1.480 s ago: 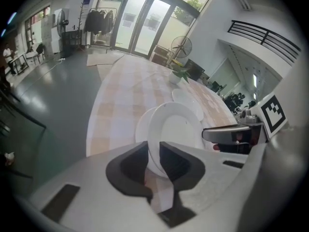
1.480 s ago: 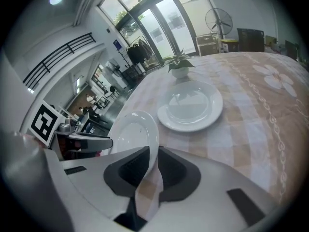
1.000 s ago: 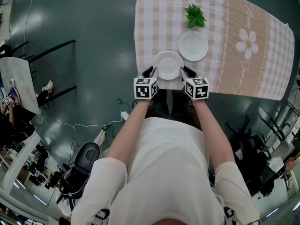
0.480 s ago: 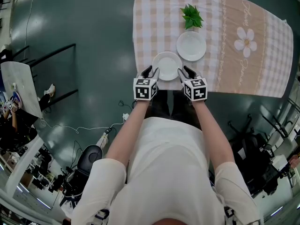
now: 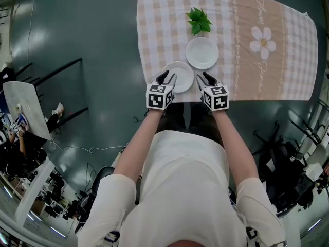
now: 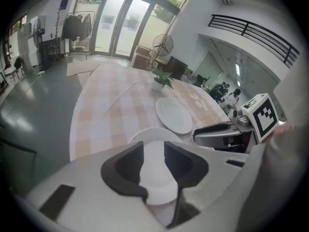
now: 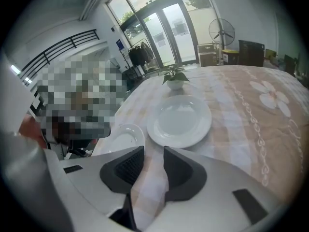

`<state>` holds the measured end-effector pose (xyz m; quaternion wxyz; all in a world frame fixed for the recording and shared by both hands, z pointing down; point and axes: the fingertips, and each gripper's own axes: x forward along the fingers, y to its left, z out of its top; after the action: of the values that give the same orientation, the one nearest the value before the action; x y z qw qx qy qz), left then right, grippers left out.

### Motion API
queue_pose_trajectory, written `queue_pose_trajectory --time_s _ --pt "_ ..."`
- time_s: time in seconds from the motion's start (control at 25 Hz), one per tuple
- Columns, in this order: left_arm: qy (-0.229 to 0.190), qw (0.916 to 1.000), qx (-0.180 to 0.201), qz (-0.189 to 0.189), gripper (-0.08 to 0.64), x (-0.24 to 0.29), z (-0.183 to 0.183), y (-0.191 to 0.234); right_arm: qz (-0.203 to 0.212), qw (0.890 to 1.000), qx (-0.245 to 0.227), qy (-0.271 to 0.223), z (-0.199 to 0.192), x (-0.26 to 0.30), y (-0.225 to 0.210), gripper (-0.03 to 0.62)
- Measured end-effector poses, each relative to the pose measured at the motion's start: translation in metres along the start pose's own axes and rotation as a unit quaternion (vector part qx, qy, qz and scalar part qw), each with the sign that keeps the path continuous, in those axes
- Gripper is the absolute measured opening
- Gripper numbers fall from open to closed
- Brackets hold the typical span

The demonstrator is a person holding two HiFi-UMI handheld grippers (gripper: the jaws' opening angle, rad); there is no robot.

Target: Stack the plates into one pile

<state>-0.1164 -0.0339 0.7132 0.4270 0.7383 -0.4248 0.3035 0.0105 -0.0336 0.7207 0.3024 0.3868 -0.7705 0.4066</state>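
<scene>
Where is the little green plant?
In the head view the plant sits on the far part of the cloth, just beyond the farther plate and left of the printed flower.

Bright hall with a dark floor
Glossy grey-green floor (image 5: 87, 40) with a cable (image 5: 77, 149) trailing across it; tall glass doors (image 6: 120, 25) let in daylight, a standing fan (image 6: 162, 46) beside them, a clothes rack (image 6: 77, 28) further left, a black railing (image 6: 251, 30) high up
</scene>
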Motion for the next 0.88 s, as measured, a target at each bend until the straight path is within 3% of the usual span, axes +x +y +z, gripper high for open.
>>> queue_pose_trajectory --time_s 0.28,0.88 --pt "0.010 0.9982 0.052 -0.029 0.138 0.021 0.031 -0.020 -0.017 1.000 0.015 -0.014 0.013 -0.006 -0.027 0.144" --pt "0.045 0.9907 0.118 -0.052 0.138 0.059 0.065 -0.030 -0.048 0.997 0.054 -0.034 0.029 -0.009 -0.072 0.145"
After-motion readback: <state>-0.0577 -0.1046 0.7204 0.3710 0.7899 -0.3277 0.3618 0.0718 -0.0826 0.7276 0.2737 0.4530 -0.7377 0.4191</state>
